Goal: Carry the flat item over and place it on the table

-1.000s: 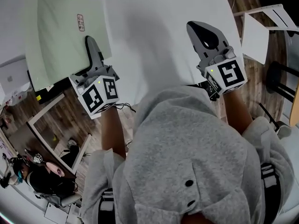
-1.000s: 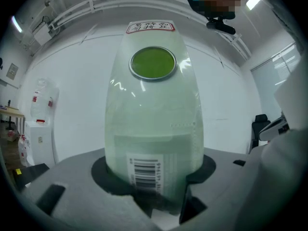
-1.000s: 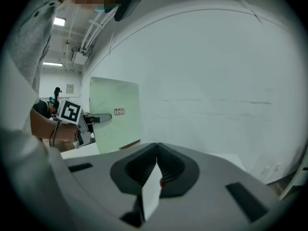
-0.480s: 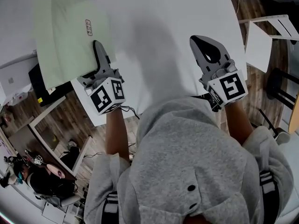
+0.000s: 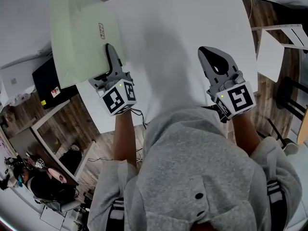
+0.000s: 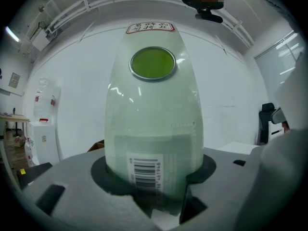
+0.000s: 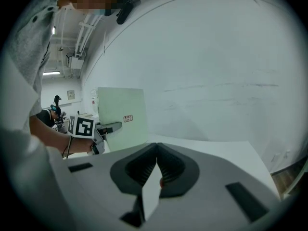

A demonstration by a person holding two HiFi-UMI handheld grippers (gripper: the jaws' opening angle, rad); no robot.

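head view: the left tool is clamped on the near edge of the flat item, a pale green panel with a small label near one side. the item lies over the left corner of the white desk and overhangs its edge. whether it touches the top i cannot tell. the right tool hangs over the right part of the desk, well apart from the item.

left gripper view: the item fills the space between the jaws, which press on its near end just beside a barcode sticker. its skin is a glossy clear wrap with bright glints, and a round green sticker sits farther along. it stands out from the grip without any visible droop, so it is probably stiff and fairly light. the wrap looks slippery, so a hold on one edge could let the panel swing or slide. a grip deeper in from the edge, or help from the other tool on the opposite side, would steady it.

right gripper view: the jaws are together with nothing between them. beyond them the desk runs wide and bare, and the item shows at the left, where the other tool holds it.
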